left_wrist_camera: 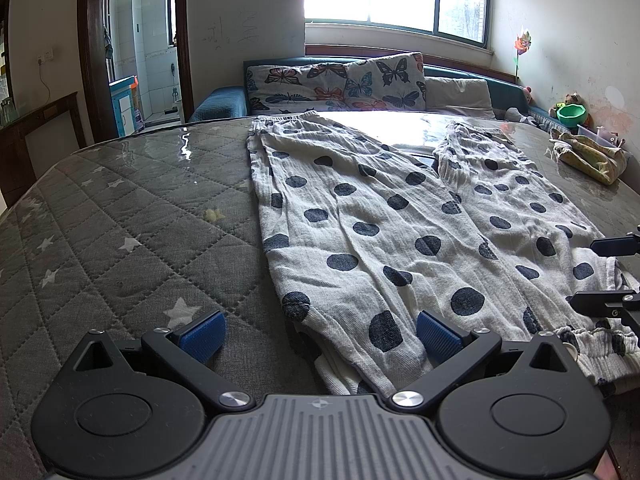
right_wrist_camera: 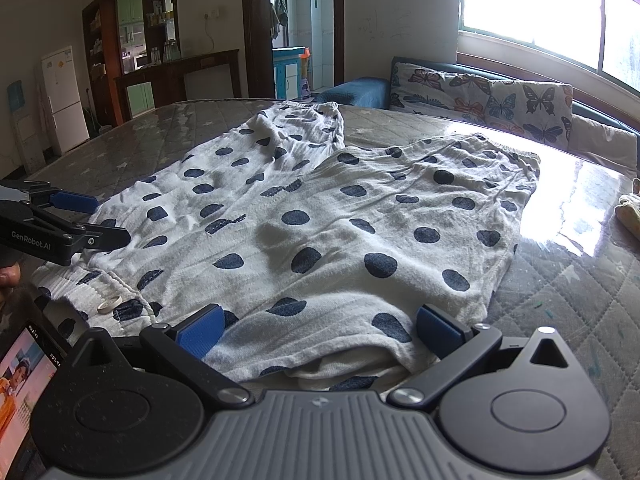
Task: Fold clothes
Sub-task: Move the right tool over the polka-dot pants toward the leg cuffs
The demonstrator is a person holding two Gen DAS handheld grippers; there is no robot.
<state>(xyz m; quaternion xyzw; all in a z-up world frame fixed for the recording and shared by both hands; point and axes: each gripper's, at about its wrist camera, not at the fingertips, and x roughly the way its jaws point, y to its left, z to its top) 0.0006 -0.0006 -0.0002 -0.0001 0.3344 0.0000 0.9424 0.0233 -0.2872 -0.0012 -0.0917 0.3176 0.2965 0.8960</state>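
White trousers with dark blue dots [left_wrist_camera: 384, 216] lie spread flat on a grey quilted mattress [left_wrist_camera: 120, 216], waistband nearest me and both legs pointing away. My left gripper [left_wrist_camera: 320, 336] is open, low over the waistband's left corner. The right gripper shows at the right edge of the left wrist view [left_wrist_camera: 600, 276]. In the right wrist view the trousers [right_wrist_camera: 320, 232] fill the middle. My right gripper [right_wrist_camera: 318, 332] is open over the waistband's right corner. The left gripper [right_wrist_camera: 100, 220] shows at the left there, open beside the waistband.
A butterfly-print cushion [left_wrist_camera: 336, 80] and blue sofa stand behind the mattress under a bright window. A folded yellow-green cloth [left_wrist_camera: 588, 156] and toys lie at the far right. A phone screen [right_wrist_camera: 24, 384] sits at the near left. A small white ring [right_wrist_camera: 109, 303] lies on the waistband.
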